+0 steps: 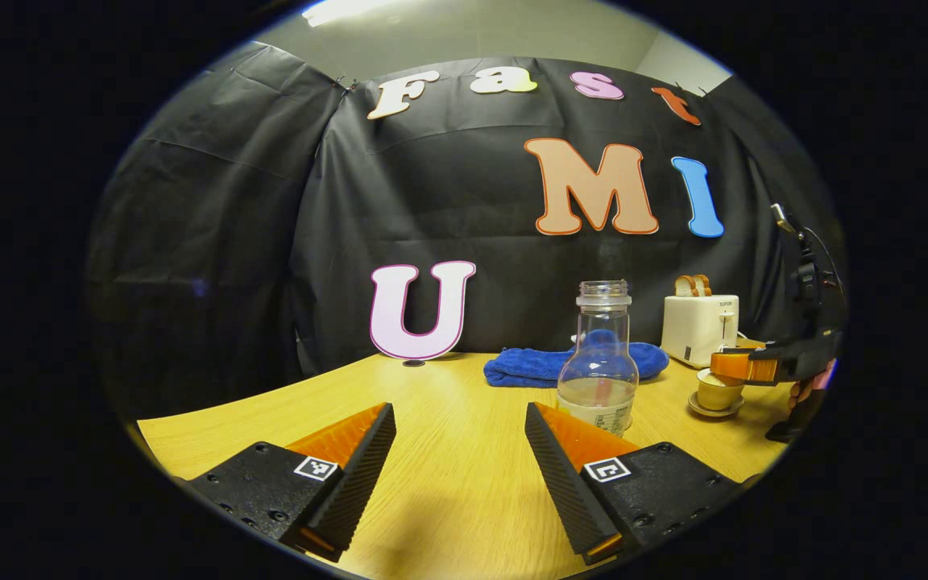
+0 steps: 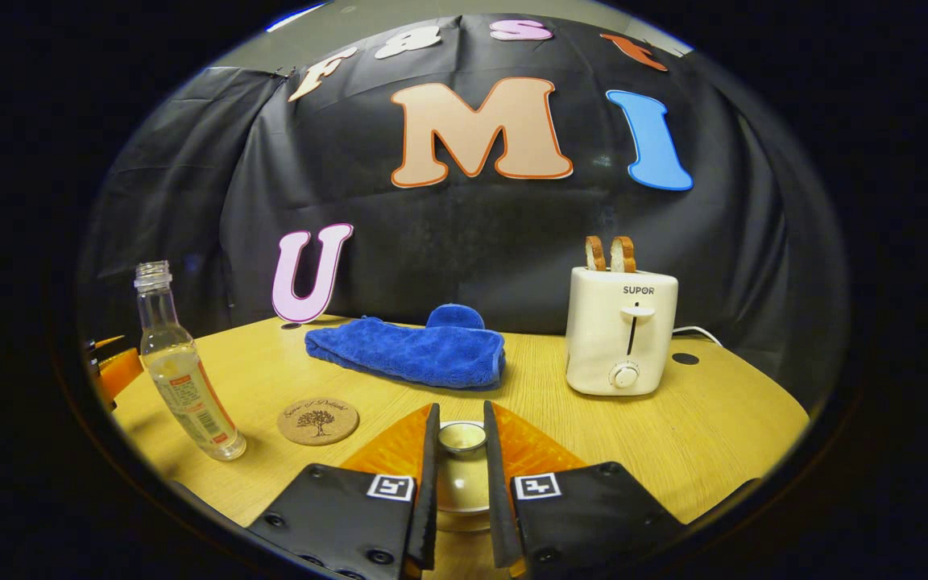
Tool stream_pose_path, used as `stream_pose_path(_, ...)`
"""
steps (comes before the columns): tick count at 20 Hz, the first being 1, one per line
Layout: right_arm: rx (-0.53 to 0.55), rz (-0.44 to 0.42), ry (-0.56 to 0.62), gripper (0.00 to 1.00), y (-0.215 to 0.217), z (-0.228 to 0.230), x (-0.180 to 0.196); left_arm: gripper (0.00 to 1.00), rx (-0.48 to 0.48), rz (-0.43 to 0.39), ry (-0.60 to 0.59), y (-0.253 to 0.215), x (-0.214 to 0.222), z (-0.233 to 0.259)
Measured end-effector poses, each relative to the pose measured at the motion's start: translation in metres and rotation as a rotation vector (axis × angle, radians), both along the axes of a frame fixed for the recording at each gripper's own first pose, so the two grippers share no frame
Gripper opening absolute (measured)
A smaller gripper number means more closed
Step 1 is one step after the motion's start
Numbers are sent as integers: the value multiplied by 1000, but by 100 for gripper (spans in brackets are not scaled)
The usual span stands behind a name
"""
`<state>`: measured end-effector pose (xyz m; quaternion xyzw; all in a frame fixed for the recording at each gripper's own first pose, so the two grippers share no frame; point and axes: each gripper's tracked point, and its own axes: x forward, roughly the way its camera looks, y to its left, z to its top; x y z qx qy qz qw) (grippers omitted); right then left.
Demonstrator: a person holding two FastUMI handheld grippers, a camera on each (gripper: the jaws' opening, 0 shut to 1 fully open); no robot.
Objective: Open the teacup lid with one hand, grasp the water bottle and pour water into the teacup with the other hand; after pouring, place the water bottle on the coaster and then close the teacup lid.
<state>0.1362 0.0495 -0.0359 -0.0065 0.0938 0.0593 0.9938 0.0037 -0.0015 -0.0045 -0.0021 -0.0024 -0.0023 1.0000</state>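
A clear, uncapped water bottle with a little water at its bottom stands on the wooden table, just ahead and right of my open left gripper, whose fingers hold nothing. In the right gripper view the bottle is at the far left, with a round cork coaster beside it. My right gripper is shut on the knob of the cream teacup lid. From the left gripper view, that right gripper sits on top of the teacup and its saucer. Whether the lid is lifted is unclear.
A folded blue towel lies at the back middle of the table. A white toaster with two slices of toast stands back right, its cord trailing behind. A hand holds the right gripper at the table's right edge.
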Motion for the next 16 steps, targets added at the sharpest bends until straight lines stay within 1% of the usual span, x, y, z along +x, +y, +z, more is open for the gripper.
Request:
stream_pose_path(3,-8,4,-8,30,-1,2,-1,94,0,0,-1,0,0,1)
stream_pose_path(4,-14,7,-11,24,0,2,0,94,0,0,-1,0,0,1)
stream_pose_path(7,-15,1,-50,24,-1,9,-5,95,0,0,-1,0,0,1)
stream_pose_path(10,14,-11,-105,24,-4,18,-9,94,0,0,-1,0,0,0)
stream_pose_path(16,23,-22,-158,24,-9,26,-28,95,0,-11,-1,-3,0,1)
